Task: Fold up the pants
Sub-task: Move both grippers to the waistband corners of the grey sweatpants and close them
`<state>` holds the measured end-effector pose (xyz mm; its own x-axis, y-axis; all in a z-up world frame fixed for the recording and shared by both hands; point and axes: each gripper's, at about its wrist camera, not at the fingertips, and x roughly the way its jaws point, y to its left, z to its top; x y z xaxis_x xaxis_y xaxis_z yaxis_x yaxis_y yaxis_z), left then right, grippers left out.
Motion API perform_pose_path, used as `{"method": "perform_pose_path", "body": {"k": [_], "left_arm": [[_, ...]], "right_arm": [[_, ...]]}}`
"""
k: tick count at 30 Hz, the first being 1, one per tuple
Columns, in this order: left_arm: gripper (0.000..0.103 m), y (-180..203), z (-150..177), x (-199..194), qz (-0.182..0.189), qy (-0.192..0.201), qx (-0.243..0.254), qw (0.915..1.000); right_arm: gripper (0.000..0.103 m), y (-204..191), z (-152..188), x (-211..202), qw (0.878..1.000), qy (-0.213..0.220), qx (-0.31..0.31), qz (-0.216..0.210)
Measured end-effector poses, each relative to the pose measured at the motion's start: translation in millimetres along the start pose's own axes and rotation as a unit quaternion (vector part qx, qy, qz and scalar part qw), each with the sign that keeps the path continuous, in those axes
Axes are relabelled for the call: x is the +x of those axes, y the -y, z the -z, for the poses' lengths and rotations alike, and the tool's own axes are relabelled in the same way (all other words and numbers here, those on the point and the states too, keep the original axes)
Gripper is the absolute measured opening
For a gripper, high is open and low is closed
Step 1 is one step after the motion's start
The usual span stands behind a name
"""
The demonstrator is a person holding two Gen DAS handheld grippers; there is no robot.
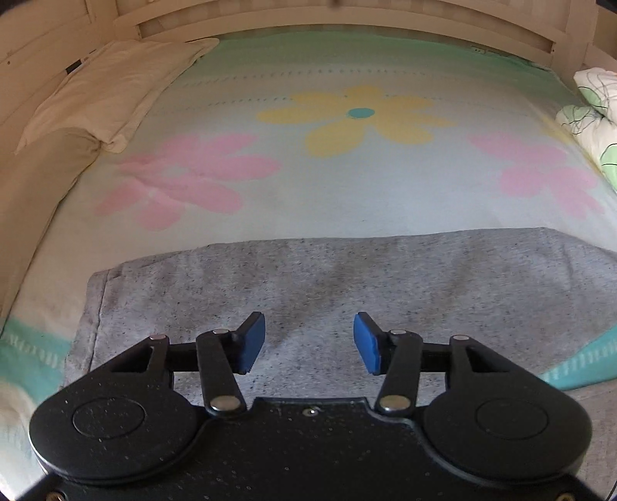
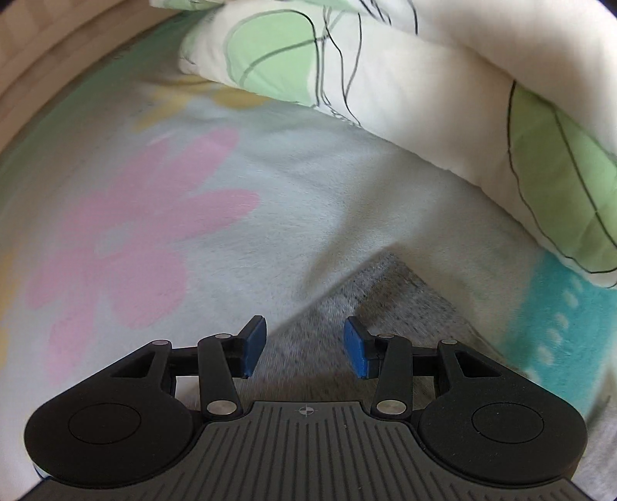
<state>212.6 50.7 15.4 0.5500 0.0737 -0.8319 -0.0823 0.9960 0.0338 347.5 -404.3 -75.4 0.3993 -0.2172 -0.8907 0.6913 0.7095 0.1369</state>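
Observation:
Grey heathered pants (image 1: 347,277) lie flat across the near part of a flowered bed sheet (image 1: 327,173). My left gripper (image 1: 309,343) is open and empty, hovering just over the grey fabric near its left hem end. In the right wrist view, a corner of the grey pants (image 2: 385,304) shows under my right gripper (image 2: 304,345), which is open and empty above it. The right wrist view is slightly blurred.
A beige pillow (image 1: 104,92) lies at the far left by the wooden bed frame (image 1: 347,15). A rolled white and green quilt (image 2: 424,96) lies along the right side, also seen in the left wrist view (image 1: 594,115).

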Motion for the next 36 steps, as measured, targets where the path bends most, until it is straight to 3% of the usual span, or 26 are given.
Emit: {"method": "perform_pose_path", "body": {"k": [4, 6, 7, 8, 9, 18, 22, 25, 29, 36], "left_arm": [[0.057, -1.1, -0.9, 6.9, -0.004, -0.007, 0.000, 1.0000], [0.057, -1.0, 0.1, 8.2, -0.003, -0.012, 0.002, 0.9999], [0.057, -0.9, 0.1, 10.3, -0.003, -0.014, 0.002, 0.9999], [0.057, -1.4, -0.1, 11.9, -0.004, -0.015, 0.001, 0.9999], [0.057, -2.1, -0.5, 13.5, -0.006, -0.016, 0.000, 0.9998], [0.060, -20.2, -12.1, 22.9, -0.015, -0.016, -0.035, 0.9992], [0.067, -39.0, -28.2, 34.4, 0.020, -0.037, -0.085, 0.9955], [0.068, -51.0, -40.0, 49.5, 0.027, -0.049, -0.118, 0.9915], [0.068, -59.6, -54.5, 77.9, 0.009, -0.069, -0.139, 0.9878], [0.074, -76.7, -65.7, 111.6, 0.009, -0.094, -0.181, 0.9789]], "right_arm": [[0.051, -17.0, 2.1, 12.1, 0.999, -0.003, -0.022, 0.033], [0.047, -25.0, 7.2, 11.3, 0.997, 0.004, -0.052, 0.051], [0.034, -27.1, 9.8, 9.1, 0.996, 0.008, -0.066, 0.055], [0.011, -27.7, 11.1, 5.6, 0.996, 0.011, -0.078, 0.051], [0.005, -26.3, 11.2, 1.1, 0.995, 0.008, -0.087, 0.042], [0.004, 23.6, 12.4, -108.9, 0.987, 0.064, -0.114, -0.093], [0.004, 59.7, 25.8, -149.8, 0.981, 0.080, -0.111, -0.139], [0.003, 85.6, 46.4, -164.0, 0.980, 0.084, -0.104, -0.145], [0.003, 100.9, 68.6, -157.0, 0.985, 0.074, -0.108, -0.116], [0.001, 112.0, 78.1, -144.1, 0.991, 0.041, -0.093, -0.083]]}}
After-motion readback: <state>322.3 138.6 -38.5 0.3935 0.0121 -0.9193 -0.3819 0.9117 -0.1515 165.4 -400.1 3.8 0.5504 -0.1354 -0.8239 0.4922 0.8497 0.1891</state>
